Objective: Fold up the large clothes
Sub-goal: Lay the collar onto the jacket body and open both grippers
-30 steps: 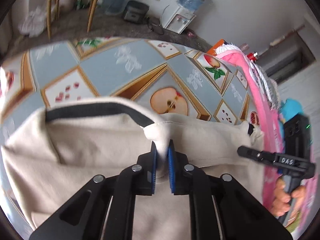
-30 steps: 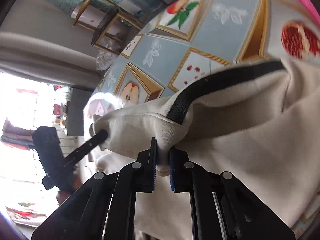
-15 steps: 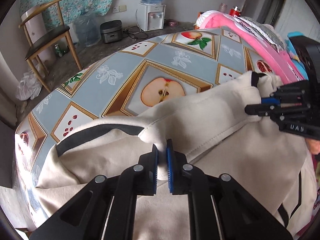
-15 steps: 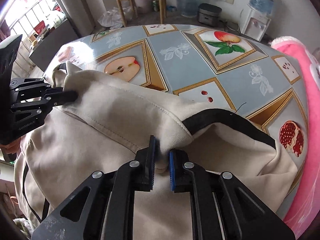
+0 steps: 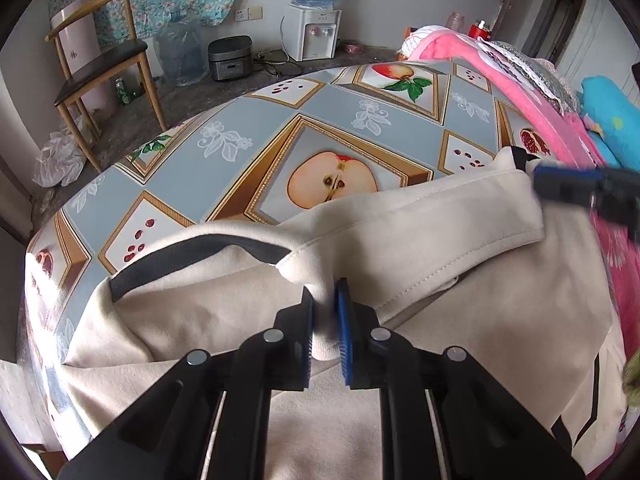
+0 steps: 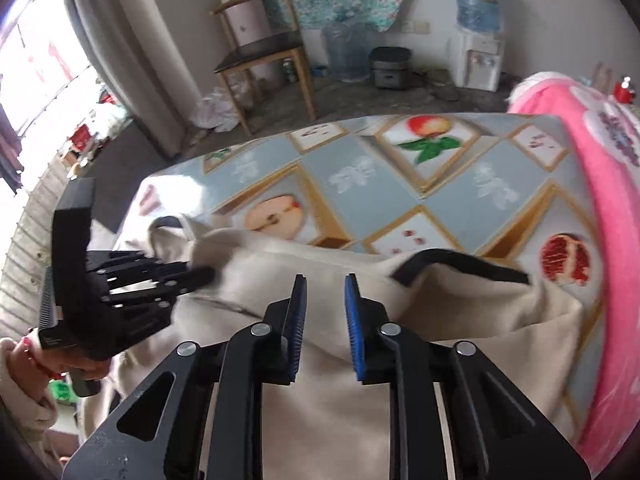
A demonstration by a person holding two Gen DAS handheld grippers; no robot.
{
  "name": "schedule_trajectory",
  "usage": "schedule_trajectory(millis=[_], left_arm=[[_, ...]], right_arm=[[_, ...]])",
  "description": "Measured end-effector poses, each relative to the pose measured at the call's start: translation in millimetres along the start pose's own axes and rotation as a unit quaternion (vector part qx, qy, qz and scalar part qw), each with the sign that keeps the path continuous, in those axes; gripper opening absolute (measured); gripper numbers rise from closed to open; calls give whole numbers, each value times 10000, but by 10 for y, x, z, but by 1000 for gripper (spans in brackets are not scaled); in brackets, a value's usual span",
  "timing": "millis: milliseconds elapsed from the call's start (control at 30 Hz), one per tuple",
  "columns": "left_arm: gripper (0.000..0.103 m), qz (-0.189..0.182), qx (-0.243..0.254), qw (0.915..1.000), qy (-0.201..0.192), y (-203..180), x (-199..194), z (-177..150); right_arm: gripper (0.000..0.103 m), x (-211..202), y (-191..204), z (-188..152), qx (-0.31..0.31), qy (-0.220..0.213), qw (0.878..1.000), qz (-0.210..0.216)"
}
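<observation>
Cream cloth top with black trim (image 5: pixel 420 240) lies on fruit-print surface (image 5: pixel 248 168). Left claw (image 5: pixel 325 328) pinches fold; right claw (image 6: pixel 325 320) spread, empty. Fold could flop open.

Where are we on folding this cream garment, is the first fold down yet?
Done: the cream garment lies on the fruit-print tablecloth, its upper edge doubled over toward the front. In hand: the left gripper is shut on a pinch of cloth beside the black trim; the right gripper is open with nothing between its fingers. Left: releasing, smoothing, further folds; the garment looks bunched.
</observation>
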State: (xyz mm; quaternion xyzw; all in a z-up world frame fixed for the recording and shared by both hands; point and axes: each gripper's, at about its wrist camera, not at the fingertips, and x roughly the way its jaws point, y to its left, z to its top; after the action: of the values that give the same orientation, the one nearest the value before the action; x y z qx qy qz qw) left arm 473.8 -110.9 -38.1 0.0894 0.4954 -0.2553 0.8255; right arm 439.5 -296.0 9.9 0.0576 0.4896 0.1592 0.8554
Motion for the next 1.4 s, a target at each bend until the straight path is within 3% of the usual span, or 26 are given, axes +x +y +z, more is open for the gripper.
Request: schedule_trajectory(millis=[67,200,267,400,500,567,633,700,767,900,1033,1233,1400], left_arm=[[12,-85,-126,9999,-10,33,-14,2],[13,-193,-253,9993,-209,136,-151,-31],[13,-282,-355,9981,-425,194,-306,-46],[13,-821,-181,9937,-745,86,-537,-45],[13,-983,-37,9944,-388,-109,-385,-9],[13,-839,-100,9964,-10,-177,-177,6],[13,-781,-293,9965,92,-168,-63,-3],[13,-892,-517,9947,16,-126,-65,-11],[13,-1004,-647,9928,8,-89,-63,-26],[13,-1086,-747,9913,-24,-54,-36,-48],[13,-1179,-974,9882,-31,-3,-49,-48],[13,-1440,-856,9854,-298,43,-259,-6],[13,-1051,-1015,9891,-183,145,-199,55]], right_arm=[[8,172,164,-14,-79,251,9995,185],[7,499,182,-35,-82,826,9965,-21],[7,512,150,-25,-8,892,9960,72],[7,524,176,19,38,1061,9943,35],[7,523,196,29,62,1095,9940,-45],[7,429,169,1,168,1054,9943,58],[13,272,80,-8,358,903,9952,137],[37,26,-52,-20,536,613,9966,119],[45,-159,-247,-31,826,446,9956,7],[45,-136,-704,-106,1728,717,9823,13],[45,128,-900,-182,2293,1102,9665,353],[43,176,-927,-145,2300,1158,9650,502],[33,55,-846,-71,2059,1080,9722,268]])
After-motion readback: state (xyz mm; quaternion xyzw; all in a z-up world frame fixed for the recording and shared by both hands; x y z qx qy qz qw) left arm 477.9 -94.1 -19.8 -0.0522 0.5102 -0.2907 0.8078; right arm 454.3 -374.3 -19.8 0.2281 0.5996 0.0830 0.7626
